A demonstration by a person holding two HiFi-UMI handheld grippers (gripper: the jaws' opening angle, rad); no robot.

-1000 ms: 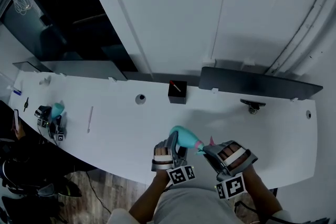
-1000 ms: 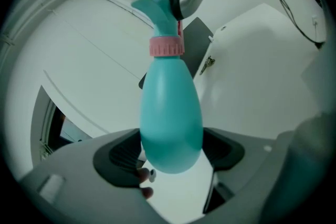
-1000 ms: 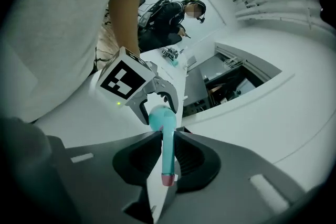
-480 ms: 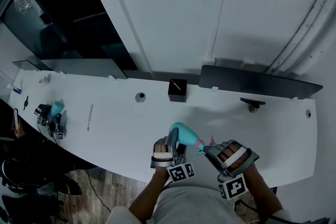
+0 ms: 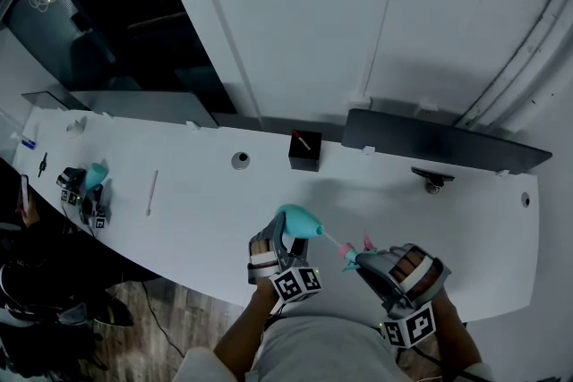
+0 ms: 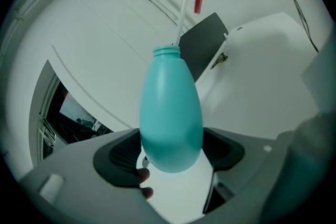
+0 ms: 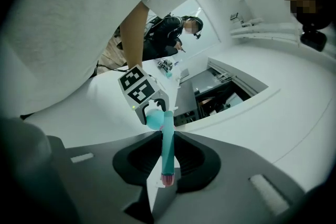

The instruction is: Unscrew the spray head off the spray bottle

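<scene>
The teal egg-shaped plastic spray bottle (image 6: pixel 170 113) sits between the left tool's (image 6: pixel 170 150) jaws, which are spread fairly wide and pressed on its rounded belly. Its threaded neck points away from that tool, bare and open. The shell is smooth, glossy and opaque, so I cannot tell whether there is liquid inside. It looks light but slippery, and the taper would let it squirt out of a loose grip. The widest part, where the pads sit now, is the sound place to hold.

The pink-collared teal spray head (image 5: pixel 348 256) is off the neck. It is clamped in the right tool (image 7: pixel 167 157), whose jaws are narrow and closed on the head's slim teal body. The head is small, hard plastic with a ribbed collar, stiff enough to take a firm pinch.

A thin, pale dip tube (image 6: pixel 181 13) runs from the collar back to the bottle's mouth. It looks bendy and easily kinked — the body is the place to hold, never the tube — and it wants a straight pull to come clear.

Both tools hang above the near edge of the matte white table (image 5: pixel 197 210). A small black box (image 5: pixel 303 153) stands well beyond them.
</scene>
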